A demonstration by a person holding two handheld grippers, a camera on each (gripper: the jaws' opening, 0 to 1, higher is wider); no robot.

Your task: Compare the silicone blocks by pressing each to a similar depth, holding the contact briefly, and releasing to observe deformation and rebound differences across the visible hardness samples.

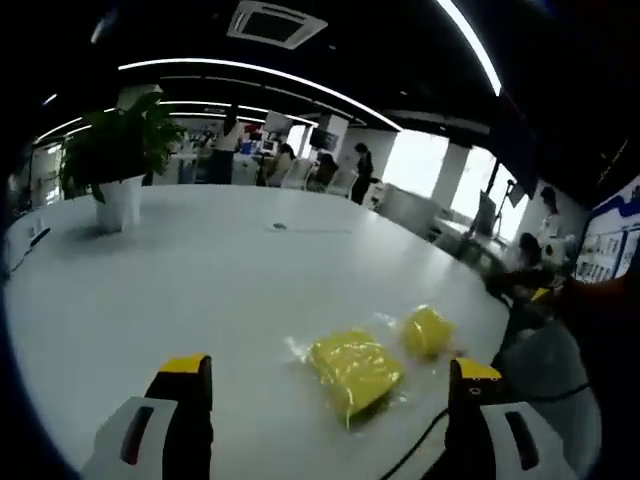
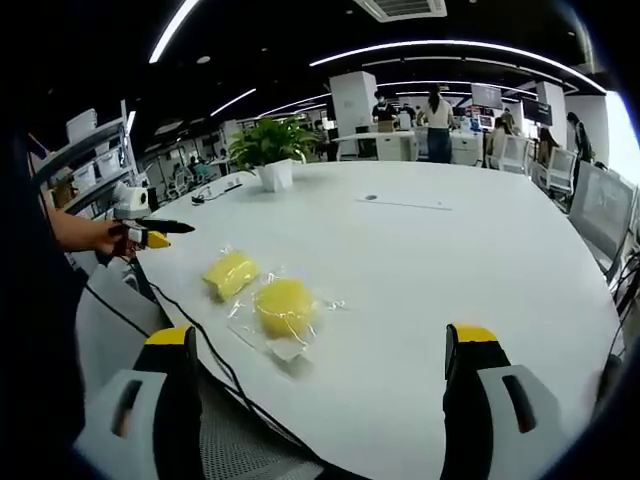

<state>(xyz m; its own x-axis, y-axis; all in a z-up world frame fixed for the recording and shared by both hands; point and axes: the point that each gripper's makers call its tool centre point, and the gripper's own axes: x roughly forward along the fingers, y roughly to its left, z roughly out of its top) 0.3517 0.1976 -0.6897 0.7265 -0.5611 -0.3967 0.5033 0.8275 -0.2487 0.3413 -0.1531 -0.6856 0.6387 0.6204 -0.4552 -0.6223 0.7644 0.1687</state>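
While both wide apart, yellow silicone blocks (image 2: pixel 284 306) ahead of right claw (image 2: pixel 325 365).

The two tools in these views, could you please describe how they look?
Each tool, left and right, has two black jaws capped with yellow tips, rising from pale grey housings with a dark slot. A black cable trails across the table edge. In the right gripper view the left tool shows yellow and black.

Open-plan office: large white conference table (image 2: pixel 420 250); potted green plant (image 1: pixel 118 160) in white pot; curved ceiling light strips (image 1: pixel 260 75); ceiling air-conditioning vent (image 1: pixel 275 22); desks with monitors (image 2: pixel 487 96) and office chairs (image 2: pixel 600 205); people standing at distant workstations; metal shelving rack (image 2: pixel 90 150).
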